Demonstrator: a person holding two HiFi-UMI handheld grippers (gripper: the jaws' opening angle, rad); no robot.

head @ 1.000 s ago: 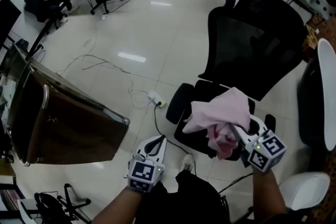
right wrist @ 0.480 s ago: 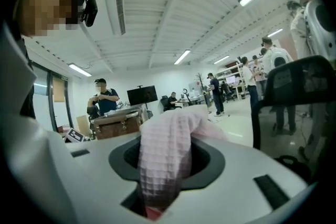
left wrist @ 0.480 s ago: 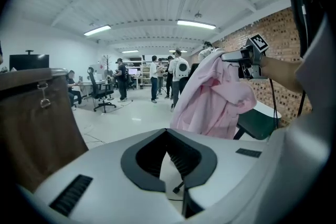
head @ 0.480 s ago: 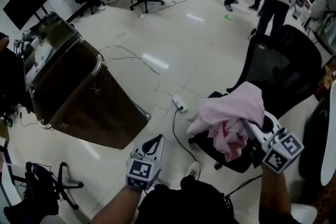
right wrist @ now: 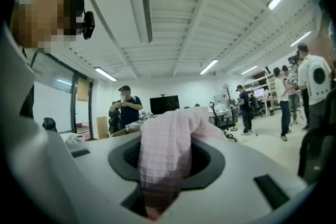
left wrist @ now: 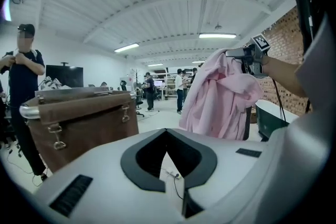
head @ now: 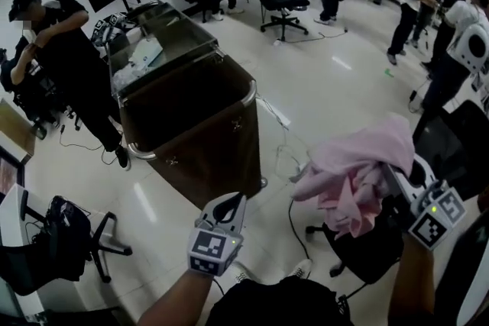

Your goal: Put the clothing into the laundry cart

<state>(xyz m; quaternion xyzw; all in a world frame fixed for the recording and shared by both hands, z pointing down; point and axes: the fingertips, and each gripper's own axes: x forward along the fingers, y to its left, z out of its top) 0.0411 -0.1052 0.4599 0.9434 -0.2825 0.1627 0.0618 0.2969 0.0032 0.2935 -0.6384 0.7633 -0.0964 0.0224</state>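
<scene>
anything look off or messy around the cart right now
Nothing spilled or broken. The one untidy thing is loose cables trailing across the floor beside the laundry cart, a possible trip risk. The pink garment hangs bunched from the right claw, not yet in the cart.

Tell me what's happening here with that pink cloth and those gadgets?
A person is holding a two-jaw gripper in each hand. The right gripper is clamped on a bunched pink garment and holds it up in the air. The brown laundry cart stands open-topped a little to the left, and the garment is not over it yet. The left gripper carries nothing, with its tips together, and points toward the cart.
</scene>
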